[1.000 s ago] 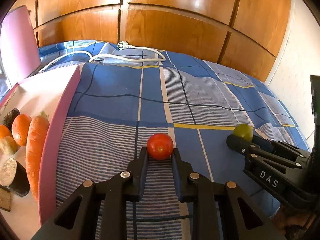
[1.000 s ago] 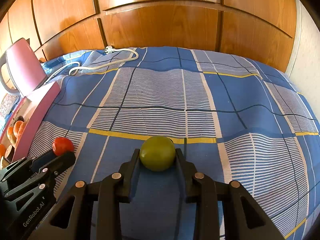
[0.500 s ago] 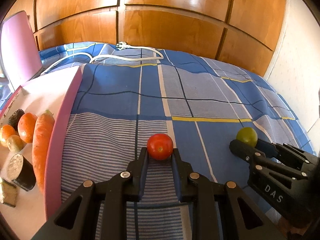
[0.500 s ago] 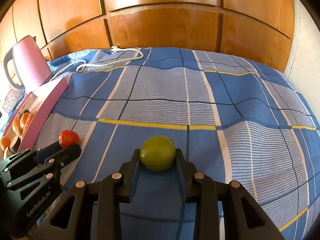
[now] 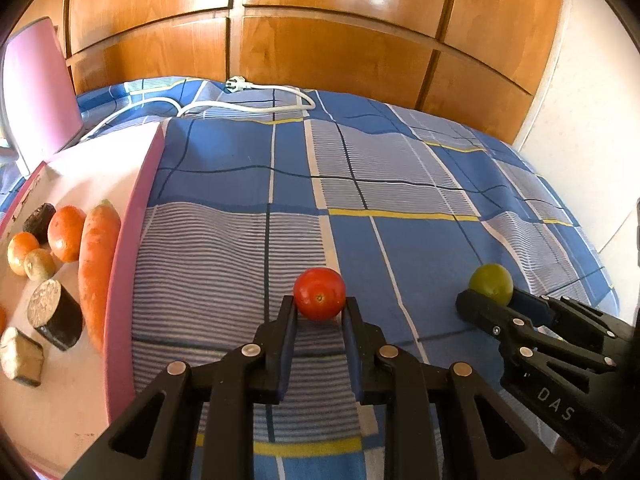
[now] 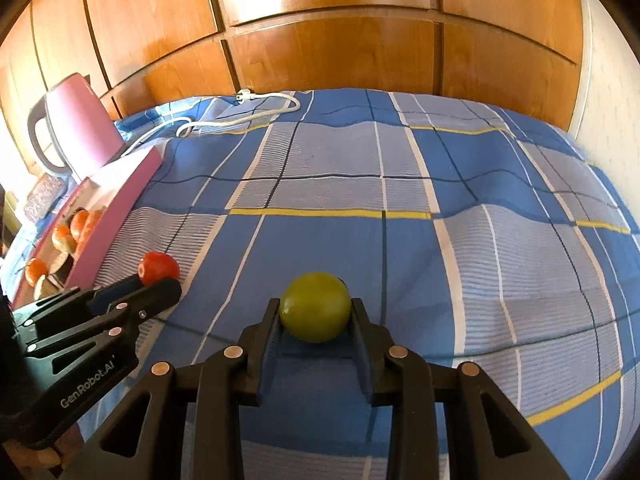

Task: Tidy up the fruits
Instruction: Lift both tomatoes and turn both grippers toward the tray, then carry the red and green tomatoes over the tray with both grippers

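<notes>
Left wrist view looks down on a pink tray [image 5: 132,216] at the left edge of the checked blue bedspread [image 5: 400,248]; inside it lie a long carrot [image 5: 96,264] against the right wall, oranges [image 5: 66,234], a small brownish round fruit [image 5: 39,265], a dark cut cylinder [image 5: 56,314] and a pale block [image 5: 21,356]. Out on the bedspread, right of the tray, the left gripper [image 5: 320,308] is clamped on a red tomato [image 5: 319,293], and farther right the right gripper [image 6: 314,312] pinches a green fruit [image 6: 314,306]. A pink kettle [image 6: 76,120] stands beyond the tray.
</notes>
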